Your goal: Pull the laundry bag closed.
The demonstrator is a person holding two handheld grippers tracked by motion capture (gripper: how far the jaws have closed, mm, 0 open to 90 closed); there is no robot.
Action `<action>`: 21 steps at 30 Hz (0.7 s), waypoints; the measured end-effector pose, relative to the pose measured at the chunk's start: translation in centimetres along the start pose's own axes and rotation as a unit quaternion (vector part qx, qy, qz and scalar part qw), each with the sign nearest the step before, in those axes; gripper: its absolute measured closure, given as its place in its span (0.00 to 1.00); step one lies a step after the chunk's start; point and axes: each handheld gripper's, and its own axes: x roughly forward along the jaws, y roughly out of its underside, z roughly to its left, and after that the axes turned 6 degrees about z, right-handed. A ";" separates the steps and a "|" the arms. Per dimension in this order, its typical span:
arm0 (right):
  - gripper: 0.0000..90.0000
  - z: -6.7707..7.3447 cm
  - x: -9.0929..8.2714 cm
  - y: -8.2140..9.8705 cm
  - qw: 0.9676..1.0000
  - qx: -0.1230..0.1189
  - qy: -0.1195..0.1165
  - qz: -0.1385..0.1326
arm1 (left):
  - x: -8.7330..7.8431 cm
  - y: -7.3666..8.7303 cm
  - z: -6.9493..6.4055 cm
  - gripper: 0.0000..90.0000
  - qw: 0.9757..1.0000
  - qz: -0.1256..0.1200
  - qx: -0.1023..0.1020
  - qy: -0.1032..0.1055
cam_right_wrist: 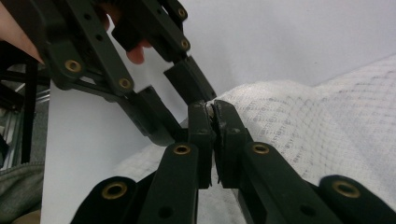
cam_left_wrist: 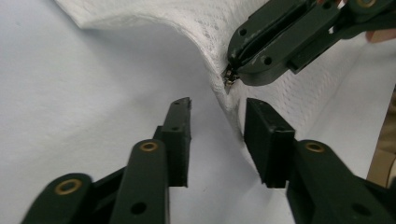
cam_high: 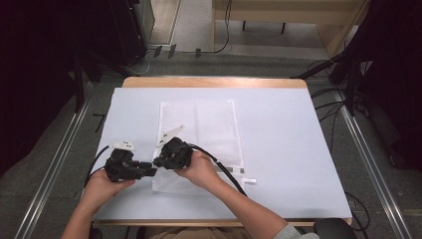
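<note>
A white mesh bag lies flat on the white-covered table. My right gripper is at the bag's near left edge, shut on a small metal zipper pull there, and lifts that edge into a ridge. Its jaws press together in the right gripper view. My left gripper points right, just beside it. In the left gripper view its jaws stand apart on either side of the raised bag edge, with the pads not pressing on it. The right gripper's tip is just beyond them.
A small white tab sticks out at the bag's near right corner. The wooden table edge shows at the back. Cables and dark stands surround the table on the floor. The white cover to the right of the bag is bare.
</note>
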 end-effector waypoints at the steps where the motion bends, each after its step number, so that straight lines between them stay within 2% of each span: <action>1: 0.98 0.0 0.0 0.0 1.000 0.000 0.000 0.000 | 0.2 0.0 0.0 0.71 1.000 0.006 0.003 0.000; 2: 0.98 0.1 0.1 0.0 1.000 -0.003 -0.002 0.004 | 0.3 0.0 0.0 0.75 1.000 0.012 0.007 0.003; 12: 0.98 0.2 0.4 0.1 1.000 -0.005 -0.013 0.012 | 0.6 -0.2 -0.1 0.90 1.000 0.022 0.017 0.013; 16: 0.98 0.2 0.5 0.2 1.000 -0.004 -0.016 0.013 | 0.6 -0.3 -0.1 0.95 0.999 0.028 0.012 0.011; 21: 0.98 0.1 0.5 0.3 1.000 0.000 -0.016 0.014 | 0.5 -0.5 -0.1 0.97 0.999 0.032 0.004 0.016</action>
